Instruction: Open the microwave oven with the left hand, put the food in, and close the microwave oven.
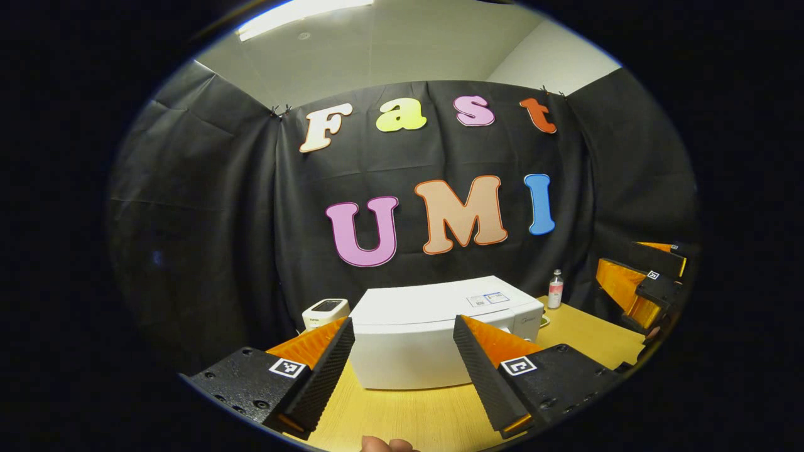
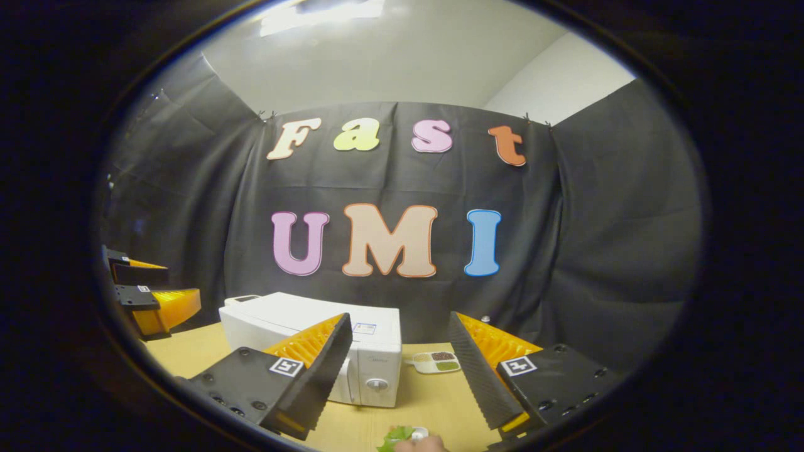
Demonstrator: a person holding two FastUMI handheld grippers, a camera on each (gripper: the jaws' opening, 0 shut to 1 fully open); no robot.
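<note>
A white microwave oven (image 1: 433, 333) stands on the wooden table (image 1: 590, 333), door shut, straight ahead of my left gripper (image 1: 402, 367), which is open with nothing between its fingers. In the right gripper view the microwave oven (image 2: 339, 345) sits left of centre, its dial facing me. My right gripper (image 2: 399, 370) is open and holds nothing. A bit of green leafy food (image 2: 396, 436) with a white piece lies at the bottom edge, just below the right gripper. The right gripper (image 1: 647, 282) appears at the far right of the left gripper view, and the left gripper (image 2: 147, 295) at the far left of the right one.
A divided white tray (image 2: 433, 362) with small portions lies on the table right of the microwave. A small bottle (image 1: 556, 290) stands behind the oven's right side. A small white device (image 1: 325, 312) sits to its left. Fingertips (image 1: 386, 444) show at the bottom edge.
</note>
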